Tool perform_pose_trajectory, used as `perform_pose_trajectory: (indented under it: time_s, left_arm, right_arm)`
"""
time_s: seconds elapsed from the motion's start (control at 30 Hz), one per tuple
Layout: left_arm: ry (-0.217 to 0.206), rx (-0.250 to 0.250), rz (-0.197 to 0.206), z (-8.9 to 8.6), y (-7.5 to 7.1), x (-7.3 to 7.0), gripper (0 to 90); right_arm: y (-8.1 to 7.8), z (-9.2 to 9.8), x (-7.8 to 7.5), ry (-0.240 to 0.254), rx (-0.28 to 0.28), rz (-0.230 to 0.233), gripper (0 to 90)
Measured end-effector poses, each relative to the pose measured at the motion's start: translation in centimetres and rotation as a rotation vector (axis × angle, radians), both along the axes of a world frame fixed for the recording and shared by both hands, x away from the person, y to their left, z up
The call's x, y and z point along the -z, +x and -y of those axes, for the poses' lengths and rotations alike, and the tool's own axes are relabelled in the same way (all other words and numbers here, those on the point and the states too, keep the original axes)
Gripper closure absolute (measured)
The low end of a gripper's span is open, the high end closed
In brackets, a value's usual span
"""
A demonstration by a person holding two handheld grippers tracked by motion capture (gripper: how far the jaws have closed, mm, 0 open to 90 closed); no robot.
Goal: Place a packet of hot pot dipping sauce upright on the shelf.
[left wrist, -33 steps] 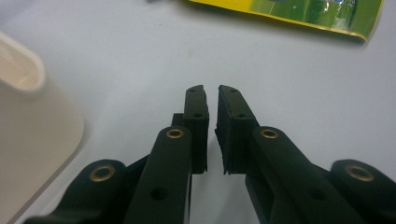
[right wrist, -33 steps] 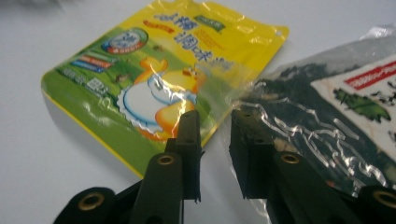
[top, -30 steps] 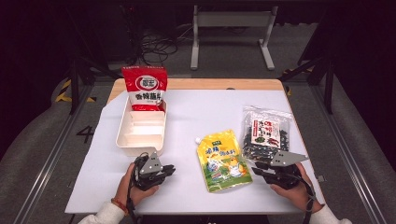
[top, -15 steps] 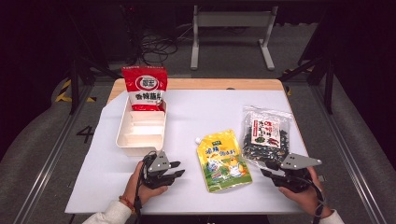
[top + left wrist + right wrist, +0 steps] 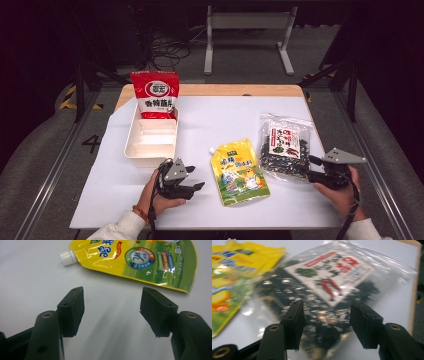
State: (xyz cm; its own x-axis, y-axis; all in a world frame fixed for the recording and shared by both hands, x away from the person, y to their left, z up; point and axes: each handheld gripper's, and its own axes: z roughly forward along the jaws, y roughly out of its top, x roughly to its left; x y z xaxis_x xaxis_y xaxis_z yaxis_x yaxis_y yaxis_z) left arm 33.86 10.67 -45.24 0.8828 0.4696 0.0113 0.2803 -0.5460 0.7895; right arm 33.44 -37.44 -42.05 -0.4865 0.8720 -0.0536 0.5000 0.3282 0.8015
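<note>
A yellow spout pouch lies flat at the middle front of the white table. My left gripper rests just left of it and points at it. Its jaws have just been opening, and it is open over bare table, with the pouch and its white cap beyond the tips. A clear bag of dark contents with a red-and-white label lies to the right. My right gripper sits at the bag's near right corner. Its jaws have also just been opening; it is open with the bag ahead of the pads.
A white divided tray stands at the left rear, with a red-and-white bag upright at its far end. The table's wooden far edge shows behind. Bare white surface lies between the tray and the clear bag.
Both grippers' jaws have spread apart. The right hand has slid to the right, from beside the yellow pouch to the clear bag's near right corner. The left hand has stayed put.
</note>
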Motion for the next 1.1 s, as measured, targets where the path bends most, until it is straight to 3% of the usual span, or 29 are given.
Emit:
perform_pose_trajectory:
  time_s: [0.03, 0.17, 0.27, 0.4, 0.57, 0.67, 0.73, 0.8, 0.87, 0.97, 1.1]
  left_arm:
    - [0.012, 0.009, -0.002, -0.2, -0.1, 0.2, 35.8]
    - [0.029, 0.013, -0.005, -0.7, -0.4, 0.3, 34.7]
    - [0.037, 0.013, -0.002, -1.2, -1.0, 0.3, 33.8]
    - [0.049, 0.016, -0.003, -1.8, -2.0, 0.3, 32.7]
    - [0.052, 0.014, -0.011, -2.4, -3.1, 0.3, 31.6]
    - [0.042, 0.015, -0.017, -2.7, -3.5, 0.3, 31.2]
    - [0.045, 0.018, -0.018, -2.7, -3.5, 0.3, 31.2]
    - [0.046, 0.015, -0.020, -2.6, -3.5, 0.3, 30.9]
    - [0.047, 0.024, -0.019, -2.5, -3.3, 0.4, 30.7]
    - [0.041, 0.025, -0.019, -2.2, -3.2, 0.4, 30.4]
    - [0.031, 0.024, -0.019, -2.0, -3.0, 0.2, 29.6]
  right_arm:
    - [1.4, 1.6, 0.2, 0.077, 0.049, -0.041, 38.1]
    - [3.3, 2.8, 1.3, 0.106, 0.084, -0.094, 32.2]
    - [4.6, 3.3, 2.1, 0.184, 0.082, -0.133, 29.0]
    - [6.3, 3.3, 2.6, 0.253, 0.059, -0.187, 22.1]
    - [7.6, 2.9, 2.9, 0.307, 0.068, -0.251, 17.8]
    - [7.8, 2.6, 2.7, 0.291, 0.081, -0.273, 17.9]
    - [7.8, 2.5, 2.6, 0.297, 0.066, -0.293, 28.7]
    - [7.8, 2.6, 2.6, 0.357, 0.047, -0.337, 41.3]
    - [7.8, 2.7, 2.7, 0.385, 0.044, -0.347, 47.4]
    - [7.6, 3.2, 2.8, 0.407, 0.032, -0.343, 57.5]
    - [7.3, 3.2, 2.5, 0.391, 0.014, -0.309, 67.0]
